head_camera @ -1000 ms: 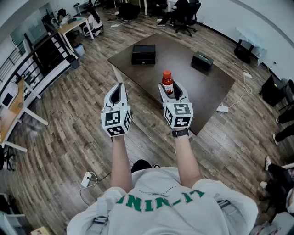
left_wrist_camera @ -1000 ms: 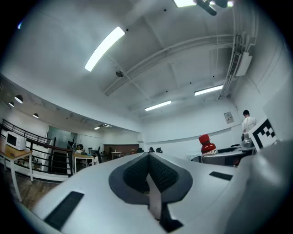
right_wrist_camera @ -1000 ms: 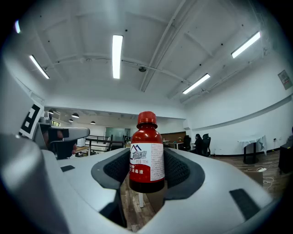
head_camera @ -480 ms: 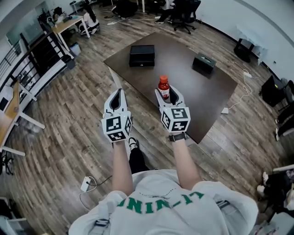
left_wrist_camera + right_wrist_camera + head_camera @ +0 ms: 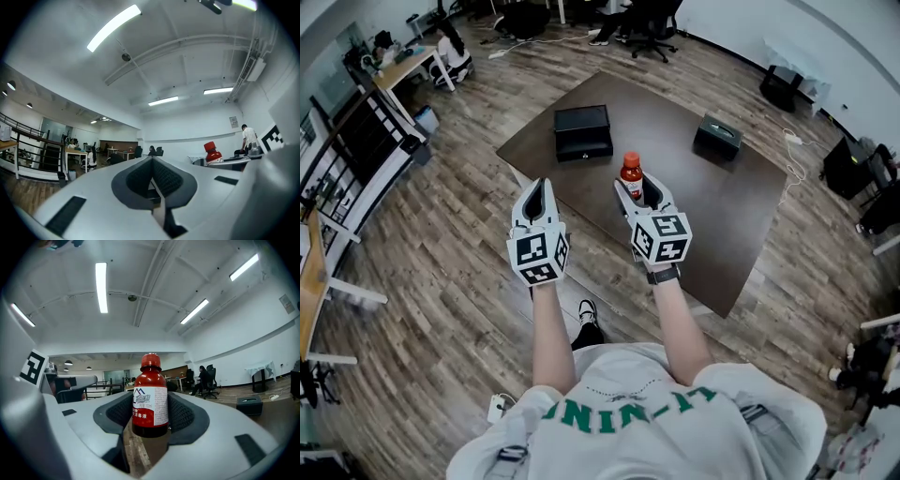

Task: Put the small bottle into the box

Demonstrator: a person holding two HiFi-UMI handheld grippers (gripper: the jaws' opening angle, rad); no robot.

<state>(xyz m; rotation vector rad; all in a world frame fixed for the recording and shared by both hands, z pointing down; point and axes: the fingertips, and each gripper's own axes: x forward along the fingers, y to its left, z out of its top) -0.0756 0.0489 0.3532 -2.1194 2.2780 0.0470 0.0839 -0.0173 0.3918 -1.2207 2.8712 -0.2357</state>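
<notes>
The small bottle [image 5: 631, 174] is red with a red cap and a white label. It stands upright between the pads of my right gripper [image 5: 639, 190], which is shut on it, over the near edge of the dark brown table [image 5: 703, 202]. In the right gripper view the bottle [image 5: 150, 399] fills the gap of the right gripper [image 5: 150, 412]. The black box [image 5: 583, 131] lies on the table beyond, to the left of the bottle. My left gripper [image 5: 538, 187] is shut and empty, held over the floor left of the table. In the left gripper view the left gripper [image 5: 151, 176] shows its pads together and the bottle [image 5: 213, 152] at the right.
A second, smaller black box [image 5: 717, 137] sits at the table's far right, also seen as the small box [image 5: 248, 405]. Wooden floor surrounds the table. Desks and a railing [image 5: 352, 159] stand at the left, office chairs [image 5: 642, 19] at the back, a cable [image 5: 792, 169] at the right.
The person has stepped toward the table, so the box and table lie nearer. Both grippers moved forward together; the right one keeps its hold on the bottle.
</notes>
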